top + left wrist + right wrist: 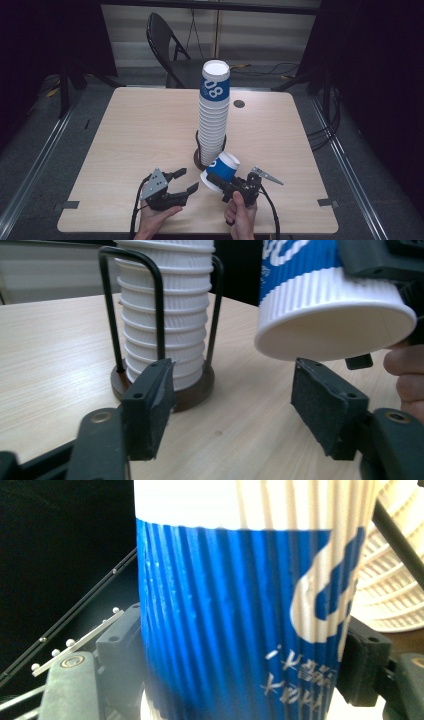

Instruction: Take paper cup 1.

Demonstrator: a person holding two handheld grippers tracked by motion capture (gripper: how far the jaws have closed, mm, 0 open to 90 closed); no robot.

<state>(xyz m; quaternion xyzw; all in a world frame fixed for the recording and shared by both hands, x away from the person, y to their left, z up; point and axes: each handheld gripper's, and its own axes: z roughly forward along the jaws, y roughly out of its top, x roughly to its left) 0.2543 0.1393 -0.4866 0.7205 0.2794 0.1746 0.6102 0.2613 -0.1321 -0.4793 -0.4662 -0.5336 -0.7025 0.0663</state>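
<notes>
A tall stack of white ribbed paper cups point(214, 115), topped by a blue-banded one, stands in a black wire holder point(199, 159) at the table's middle. My right gripper point(220, 182) is shut on a single blue-and-white cup point(223, 169), held tilted just in front of the holder. In the right gripper view the cup point(235, 605) sits between both pads point(367, 665). My left gripper point(182, 182) stands open near the front edge, to the cup's left. In the left gripper view its jaws point(232, 405) hold nothing, and the cup point(325, 315) hangs above the right jaw, with the stack point(165, 315) behind.
A dark folding chair point(167, 45) stands behind the wooden table point(140, 130). A small round grommet point(239, 104) sits at the back right of the tabletop. Cables run across the floor on the right.
</notes>
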